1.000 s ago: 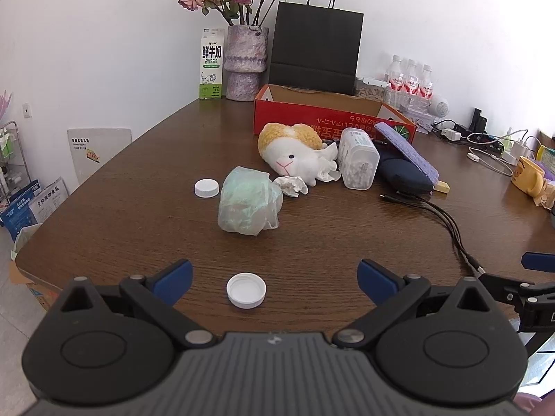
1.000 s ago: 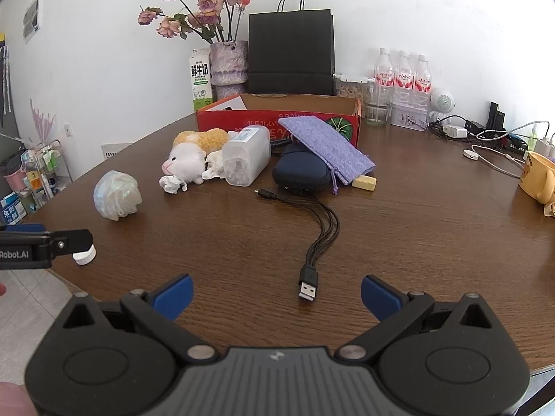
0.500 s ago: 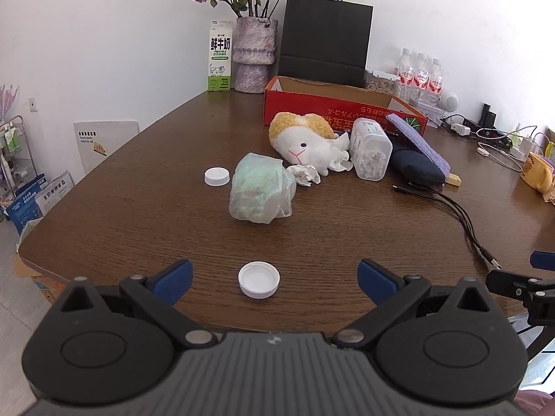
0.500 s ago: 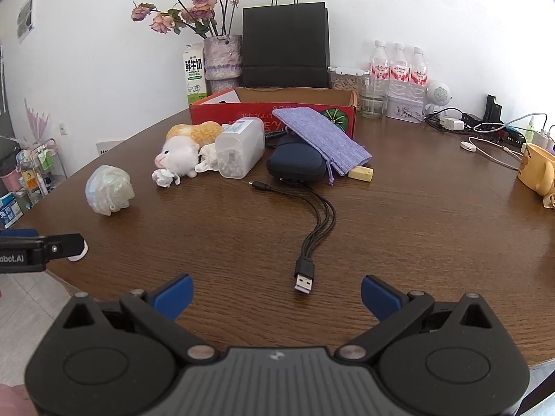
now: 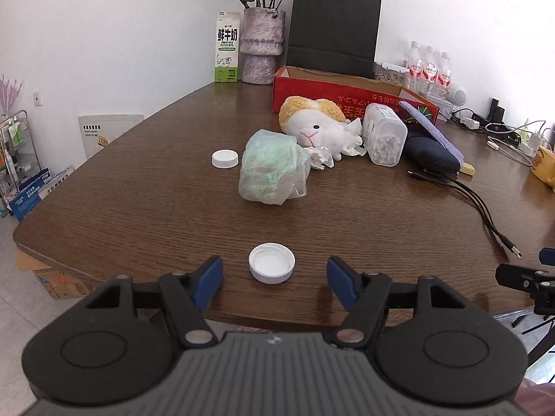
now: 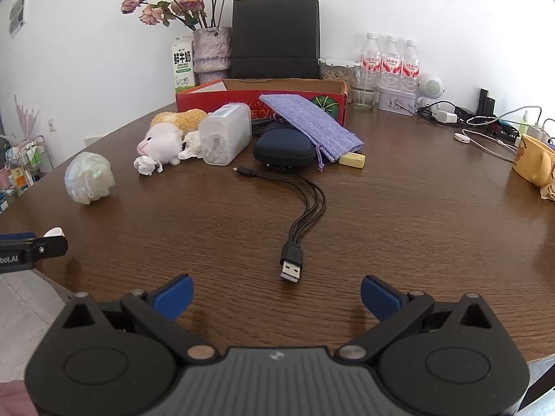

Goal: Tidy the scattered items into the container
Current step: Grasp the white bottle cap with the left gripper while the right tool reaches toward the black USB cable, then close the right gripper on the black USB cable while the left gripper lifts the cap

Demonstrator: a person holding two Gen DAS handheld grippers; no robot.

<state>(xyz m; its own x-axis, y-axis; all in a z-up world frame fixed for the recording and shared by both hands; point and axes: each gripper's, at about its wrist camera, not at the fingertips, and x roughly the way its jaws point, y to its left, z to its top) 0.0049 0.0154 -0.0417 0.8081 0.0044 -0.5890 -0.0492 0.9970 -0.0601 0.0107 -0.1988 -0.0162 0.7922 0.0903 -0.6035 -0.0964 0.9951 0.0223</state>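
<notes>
Looking across the brown tabletop (image 5: 138, 208), I see the red cardboard box (image 5: 347, 95) at the far side, open at the top, standing in front of a black paper bag (image 5: 333, 31). Just in front of the box lie the scattered things in a loose cluster: a white and yellow plush toy (image 5: 317, 124), a clear lidded canister (image 5: 383, 133) on its side touching the toy's right flank, a dark zip case (image 6: 284, 147) with a purple fabric pouch (image 6: 308, 123) leaning over it against the box, and a crumpled plastic bag (image 5: 272, 171) nearer to me. A black multi-head USB cable (image 6: 305, 208) runs from beside the case toward my right gripper (image 6: 276, 294), its plug end lying just ahead of the blue pads, which stand wide apart and hold nothing. A crumpled tissue (image 5: 321, 157) sits between the bag and the toy, and a small yellow block (image 6: 352, 159) lies beside the pouch's lower corner. One white bottle cap (image 5: 225, 158) rests left of the bag. A second white cap (image 5: 271, 267), open side up, sits near the tabletop's front edge, right between the parted pads of my left gripper (image 5: 274, 279), untouched on both sides.
</notes>
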